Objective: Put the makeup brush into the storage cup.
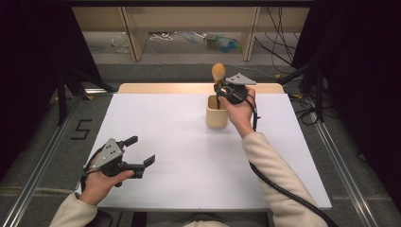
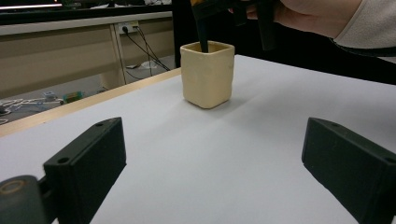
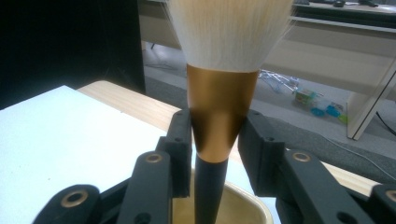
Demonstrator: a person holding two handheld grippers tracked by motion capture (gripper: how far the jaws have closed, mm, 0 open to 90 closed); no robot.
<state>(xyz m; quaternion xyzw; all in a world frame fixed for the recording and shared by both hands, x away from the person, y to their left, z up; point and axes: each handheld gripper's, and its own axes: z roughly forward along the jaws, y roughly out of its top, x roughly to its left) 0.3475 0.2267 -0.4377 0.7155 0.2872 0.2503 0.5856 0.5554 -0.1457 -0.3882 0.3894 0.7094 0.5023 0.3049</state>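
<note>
In the high view, the left gripper is held low at the near left corner of the white table, its 2 jaws spread apart on nothing. Farther back, the right gripper holds a makeup brush upright over a cream cup.

The left gripper view looks between its parted jaws at the cup, the brush's dark handle dipping inside.

In the right gripper view, both jaws clamp the brush's copper ferrule, bristles up, above the cup's rim.

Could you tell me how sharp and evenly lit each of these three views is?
High view: table bright, edges of the frame dark. Left gripper view: cup sharp, near jaws soft. Right gripper view: brush bristles washed out and blurred, right gripper clamped on its gold ferrule.
</note>
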